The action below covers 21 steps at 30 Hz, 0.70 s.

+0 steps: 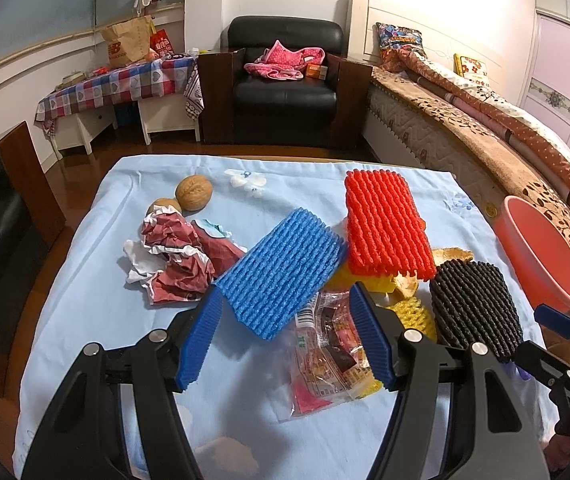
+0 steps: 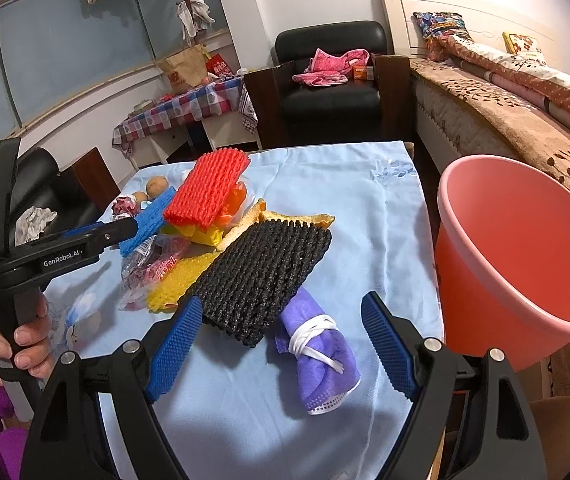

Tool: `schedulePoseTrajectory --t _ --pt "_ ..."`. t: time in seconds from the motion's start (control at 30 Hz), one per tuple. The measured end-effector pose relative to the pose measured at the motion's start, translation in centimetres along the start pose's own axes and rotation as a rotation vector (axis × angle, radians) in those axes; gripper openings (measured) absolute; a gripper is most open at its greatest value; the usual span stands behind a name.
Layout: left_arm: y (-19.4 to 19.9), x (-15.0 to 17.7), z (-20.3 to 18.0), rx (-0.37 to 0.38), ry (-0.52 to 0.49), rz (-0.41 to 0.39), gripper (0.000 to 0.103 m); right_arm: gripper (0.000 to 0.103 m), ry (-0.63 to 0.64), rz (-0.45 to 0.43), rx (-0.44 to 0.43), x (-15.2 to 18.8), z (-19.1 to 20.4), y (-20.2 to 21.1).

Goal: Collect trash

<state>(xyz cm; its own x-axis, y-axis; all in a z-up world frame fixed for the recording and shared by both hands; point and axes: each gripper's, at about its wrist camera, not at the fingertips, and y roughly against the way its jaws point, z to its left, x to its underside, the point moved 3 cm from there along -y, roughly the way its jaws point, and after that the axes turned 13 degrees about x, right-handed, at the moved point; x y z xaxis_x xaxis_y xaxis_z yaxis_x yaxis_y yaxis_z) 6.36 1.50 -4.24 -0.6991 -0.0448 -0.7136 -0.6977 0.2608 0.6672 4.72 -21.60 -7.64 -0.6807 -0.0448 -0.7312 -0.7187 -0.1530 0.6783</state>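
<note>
The left gripper (image 1: 285, 320) stands wide open at the bottom centre of the left wrist view, holding nothing; the near end of a blue foam net (image 1: 281, 276) lies between its fingers, touching neither that I can tell, with a clear wrapper (image 1: 325, 352) under the right finger. At centre left lies crumpled red paper (image 1: 177, 260), and above it two walnuts (image 1: 194, 192). A red foam net (image 1: 387, 224) lies tilted at centre right over yellow scraps, and a black foam net (image 1: 473, 304) sits at lower right. All of it rests on a table with a light blue cloth (image 1: 85, 300). A pink bucket (image 1: 541, 252) stands off the table's edge at the right.

In the right wrist view the right gripper (image 2: 281, 344) is also wide open and empty at the bottom centre. Between its fingers lie the near corner of the black foam net (image 2: 261, 272) and a rolled purple mask (image 2: 317, 356) with white straps. The pink bucket (image 2: 525, 256) fills the right of the frame, its mouth tipped toward the camera and empty as far as its inside shows. At the left edge a hand (image 2: 17, 344) grips the left gripper's handle.
</note>
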Motion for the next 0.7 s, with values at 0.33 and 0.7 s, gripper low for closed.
schedulePoseTrajectory --t 0.33,0.7 --pt "-0.2 -0.3 0.4 0.013 0.001 -0.01 0.066 0.081 0.004 0.002 0.0 -0.2 0.2 -0.2" --pt "-0.4 -1.7 2.5 0.059 -0.017 -0.02 0.066 0.081 -0.047 0.02 -0.021 -1.1 -0.5 -0.8"
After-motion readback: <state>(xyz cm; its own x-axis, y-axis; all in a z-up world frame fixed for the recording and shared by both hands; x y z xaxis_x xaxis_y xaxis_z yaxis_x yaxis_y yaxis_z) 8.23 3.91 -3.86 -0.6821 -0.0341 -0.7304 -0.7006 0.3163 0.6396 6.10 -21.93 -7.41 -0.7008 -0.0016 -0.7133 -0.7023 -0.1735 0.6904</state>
